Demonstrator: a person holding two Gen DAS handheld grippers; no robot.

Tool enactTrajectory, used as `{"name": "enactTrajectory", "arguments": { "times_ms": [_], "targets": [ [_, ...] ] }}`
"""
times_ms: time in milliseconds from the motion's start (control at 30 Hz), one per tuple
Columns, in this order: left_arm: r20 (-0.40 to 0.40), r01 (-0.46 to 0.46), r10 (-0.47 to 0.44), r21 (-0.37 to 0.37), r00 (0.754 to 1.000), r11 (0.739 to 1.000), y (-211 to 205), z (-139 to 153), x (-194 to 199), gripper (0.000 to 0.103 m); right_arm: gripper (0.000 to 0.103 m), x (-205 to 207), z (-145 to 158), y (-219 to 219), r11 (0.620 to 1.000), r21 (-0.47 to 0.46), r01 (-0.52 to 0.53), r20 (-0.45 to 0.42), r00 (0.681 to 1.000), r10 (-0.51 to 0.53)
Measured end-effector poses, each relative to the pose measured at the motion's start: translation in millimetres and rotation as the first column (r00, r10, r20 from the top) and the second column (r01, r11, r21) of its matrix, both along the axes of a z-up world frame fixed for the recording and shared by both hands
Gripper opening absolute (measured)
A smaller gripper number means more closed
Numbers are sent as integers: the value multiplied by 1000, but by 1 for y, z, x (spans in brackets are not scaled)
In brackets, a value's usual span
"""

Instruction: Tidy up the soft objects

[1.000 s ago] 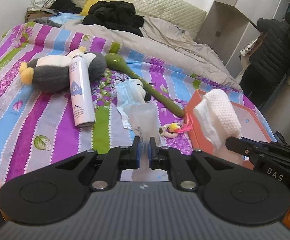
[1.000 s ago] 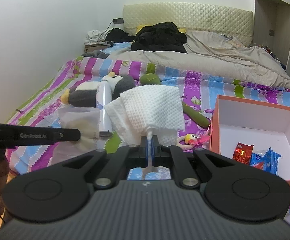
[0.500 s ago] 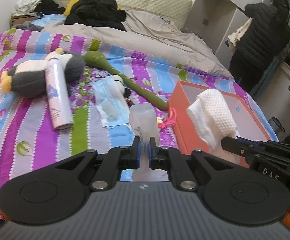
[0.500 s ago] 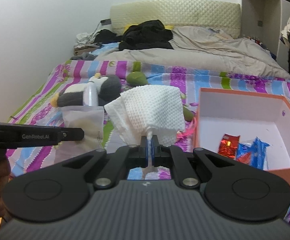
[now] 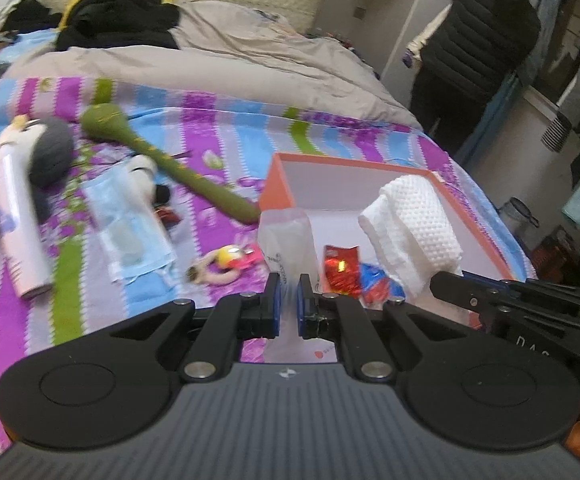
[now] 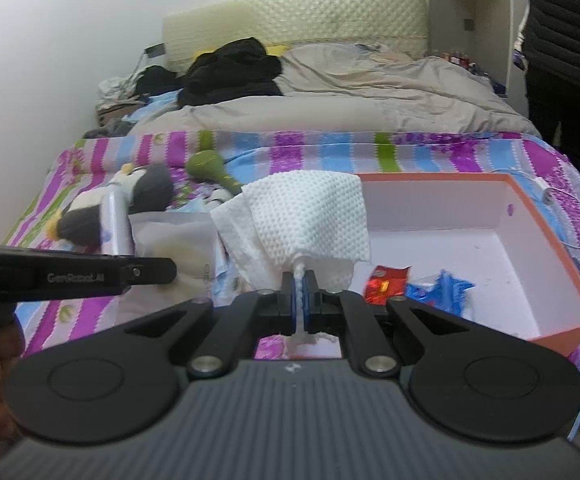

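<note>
The left gripper (image 5: 288, 304) pinches a translucent plastic pouch (image 5: 287, 238) just short of the orange box (image 5: 277, 178)'s near wall, where it could snag, though blur hides the exact clearance. The right gripper (image 6: 300, 298) is clamped on a white textured cloth (image 6: 310, 216) over the box's left edge; freed there, it may drape outside.

White wall (image 6: 69, 40), quilted headboard (image 6: 310, 12), wardrobe (image 5: 370, 20)

Both wrist cameras are looking forward along their jaws, close over the bed (image 5: 217, 128), sharing the orange box (image 6: 546, 240).
</note>
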State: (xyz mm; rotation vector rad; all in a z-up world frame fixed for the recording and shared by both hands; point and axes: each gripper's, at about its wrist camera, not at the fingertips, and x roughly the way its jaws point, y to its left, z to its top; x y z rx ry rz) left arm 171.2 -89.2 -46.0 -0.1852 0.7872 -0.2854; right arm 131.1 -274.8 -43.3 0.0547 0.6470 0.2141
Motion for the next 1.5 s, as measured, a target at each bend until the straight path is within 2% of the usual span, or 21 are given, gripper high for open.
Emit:
{"name": "enactTrajectory", "arguments": {
  "times_ms": [267,433,633,800,1000,1200,1267,1300,1333,1367,1400,1500],
  "targets": [
    [-16,93,-93,-5,996,996,-56,6,59,9,7,42,2,-41,998,-18,66,-33,997,-66],
    [-57,158,-158,-7,986,987,-95,-5,99,9,7,73,-12,-71,992,-31,119,-110,986,-122],
    [-149,236,-236,-15,960,972,-134,-34,140,10,7,107,-46,-107,979,-27,201,-248,948,-201],
    [-221,283,-277,-6,935,959,-157,-57,166,10,7,124,-70,-126,974,-37,226,-342,913,-224],
    [-280,309,-293,13,914,951,-173,-77,187,10,9,135,-88,-140,966,-30,256,-402,882,-246],
    [-297,317,-301,8,906,948,-180,-87,194,11,10,138,-99,-148,961,-16,278,-430,865,-257],
    [-296,313,-297,8,908,950,-182,-87,195,22,12,138,-100,-148,961,-12,278,-431,865,-256],
    [-300,310,-293,9,908,951,-182,-87,196,40,18,139,-100,-149,959,-21,284,-433,862,-265],
    [-304,310,-291,13,907,951,-182,-86,196,51,25,139,-100,-149,957,-29,289,-435,858,-273],
    [-300,312,-293,17,908,950,-181,-85,195,52,39,139,-100,-150,956,-30,293,-437,856,-276],
    [-291,310,-290,23,912,950,-181,-82,194,52,45,138,-98,-150,956,-25,293,-432,859,-274],
    [-255,307,-288,36,923,951,-180,-72,187,52,45,133,-89,-147,959,-17,282,-406,875,-264]
  ]
}}
